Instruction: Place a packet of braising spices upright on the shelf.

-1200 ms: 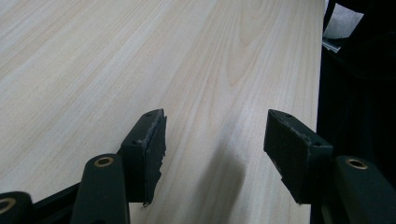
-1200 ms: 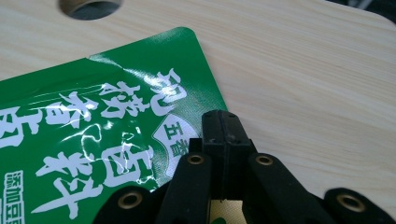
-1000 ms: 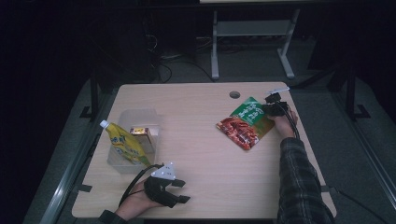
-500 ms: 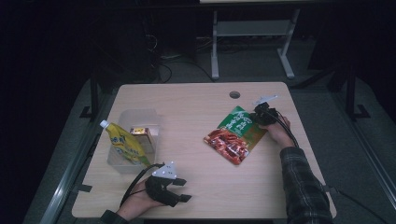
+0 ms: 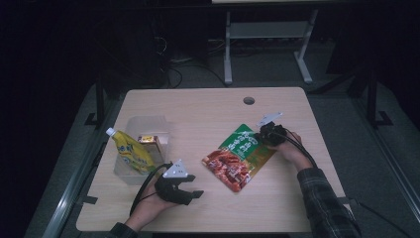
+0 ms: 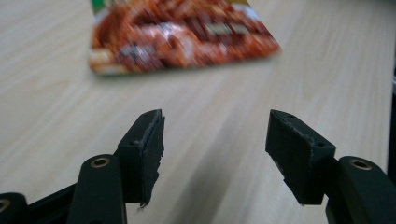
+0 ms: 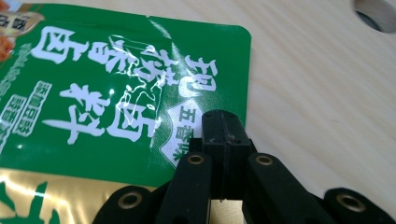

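A flat food pouch [image 5: 237, 156], green at the top and red at the bottom, lies slanted on the wooden table [image 5: 198, 106], right of centre. My right gripper [image 5: 262, 136] is shut on its green top corner. In the right gripper view the closed jaws [image 7: 223, 126] sit over the pouch [image 7: 116, 93] near its edge. My left gripper [image 5: 194, 197] rests low at the table's front, jaws open and pointing right. Its view shows the open jaws [image 6: 215, 140] with bare table between them and the pouch's red end [image 6: 182, 37] blurred farther off.
A clear plastic bin [image 5: 143, 124] stands at the left, holding a yellow spouted pouch [image 5: 131, 153] and a small box [image 5: 148, 141]. A round cable hole [image 5: 248, 100] is near the table's far edge. A metal stand [image 5: 267, 29] is on the floor beyond.
My right gripper has slid left and toward the person, and the pouch has come with it toward the table's middle. The left gripper has stayed in place.
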A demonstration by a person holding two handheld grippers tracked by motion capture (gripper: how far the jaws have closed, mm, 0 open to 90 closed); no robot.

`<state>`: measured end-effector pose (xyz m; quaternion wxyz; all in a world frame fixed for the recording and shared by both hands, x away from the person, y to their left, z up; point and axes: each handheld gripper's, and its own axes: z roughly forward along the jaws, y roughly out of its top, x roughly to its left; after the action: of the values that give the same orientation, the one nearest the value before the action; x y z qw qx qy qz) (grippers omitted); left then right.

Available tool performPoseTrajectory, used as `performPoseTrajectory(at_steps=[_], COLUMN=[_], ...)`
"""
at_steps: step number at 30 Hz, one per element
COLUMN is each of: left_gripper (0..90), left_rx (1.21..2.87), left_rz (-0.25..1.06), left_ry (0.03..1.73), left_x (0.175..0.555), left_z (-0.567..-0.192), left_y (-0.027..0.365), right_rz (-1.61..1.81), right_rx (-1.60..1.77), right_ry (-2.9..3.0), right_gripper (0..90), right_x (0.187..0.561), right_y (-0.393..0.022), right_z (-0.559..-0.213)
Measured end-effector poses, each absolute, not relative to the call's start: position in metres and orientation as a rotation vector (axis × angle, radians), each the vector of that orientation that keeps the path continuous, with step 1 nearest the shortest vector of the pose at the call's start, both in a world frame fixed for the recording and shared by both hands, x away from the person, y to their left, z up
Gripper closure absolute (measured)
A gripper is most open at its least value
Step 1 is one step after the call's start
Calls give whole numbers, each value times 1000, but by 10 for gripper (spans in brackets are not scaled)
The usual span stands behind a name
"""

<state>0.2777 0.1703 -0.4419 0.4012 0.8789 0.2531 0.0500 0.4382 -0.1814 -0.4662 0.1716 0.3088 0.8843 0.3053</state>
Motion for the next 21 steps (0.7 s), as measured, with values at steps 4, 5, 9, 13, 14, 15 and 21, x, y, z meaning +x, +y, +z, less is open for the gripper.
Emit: performPoseTrajectory(at_steps=[4,5,9,13,14,15,21], left_gripper=[346,344,336,303,292,288,278], left_rx=[2217,2223,2197,2197,2203,2201,2253], left_rz=[162,169,185,198,203,208,229], left_ry=[651,645,659,668,671,674,688], left_x=[282,283,285,292,295,296,312], left_z=[-440,-438,-436,-432,-431,-431,-432], left_y=[164,163,154,144,140,137,121], right_rz=[912,928,936,942,947,946,982], right_rx=[830,830,753,689,679,665,807], right_ry=[2530,2543,2569,2602,2609,2616,2657], right_gripper=[900,900,900,900,900,900,703], right_x=[423,420,408,398,397,395,395], right_y=[-173,-171,-163,-154,-152,-150,-157], right_z=[-467,-467,-467,-467,-467,-466,-458])
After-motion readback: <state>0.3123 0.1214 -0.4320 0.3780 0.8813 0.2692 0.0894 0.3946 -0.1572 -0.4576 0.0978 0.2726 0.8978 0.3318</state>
